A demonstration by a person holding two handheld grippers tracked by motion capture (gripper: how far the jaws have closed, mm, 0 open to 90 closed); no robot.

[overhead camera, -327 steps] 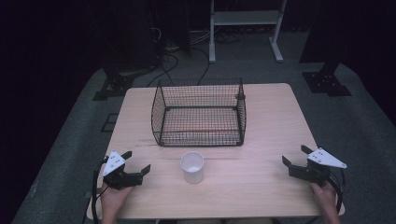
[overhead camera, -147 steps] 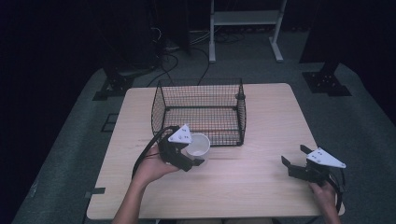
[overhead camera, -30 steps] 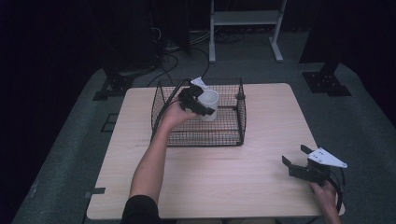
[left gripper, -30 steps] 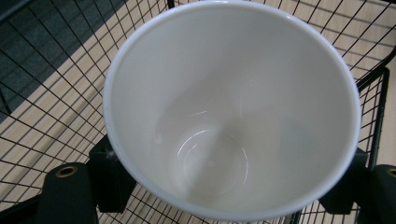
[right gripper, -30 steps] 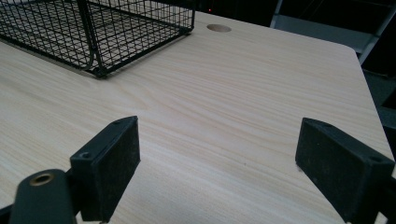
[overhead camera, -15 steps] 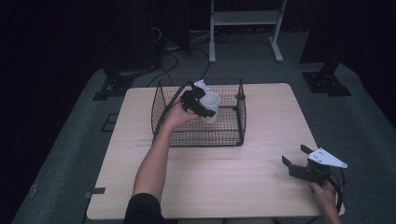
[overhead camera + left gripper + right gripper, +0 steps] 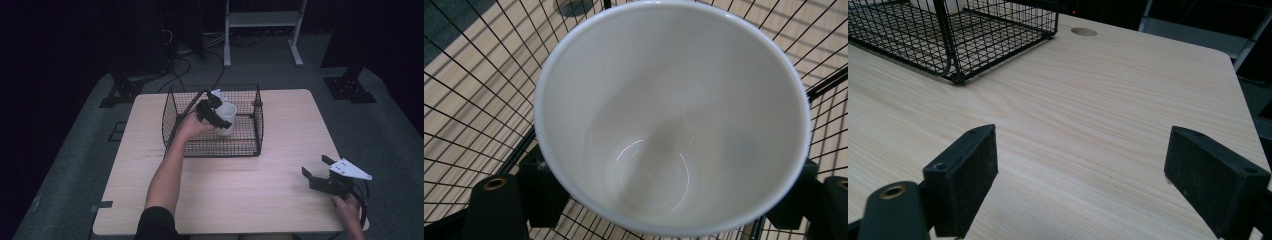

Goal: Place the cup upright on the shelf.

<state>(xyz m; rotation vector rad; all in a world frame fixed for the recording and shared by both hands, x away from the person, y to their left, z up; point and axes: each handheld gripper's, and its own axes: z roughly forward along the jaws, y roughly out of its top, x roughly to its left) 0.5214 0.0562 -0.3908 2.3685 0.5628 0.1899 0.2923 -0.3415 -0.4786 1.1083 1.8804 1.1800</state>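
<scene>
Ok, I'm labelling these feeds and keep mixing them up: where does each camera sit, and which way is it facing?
High view: above the person's side, looking forward and down on the table; both forearms and claws enter from below.
Left gripper view: on the left claw, looking into the white cup it grips over the wire basket.
Right gripper view: on the right claw, open, looking across the tabletop.
Shared: the basket appears in all three views.

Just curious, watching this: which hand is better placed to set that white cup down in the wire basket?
Left. The left gripper already clamps the cup over the basket. The right gripper sits open at the table's near corner, far away.
</scene>
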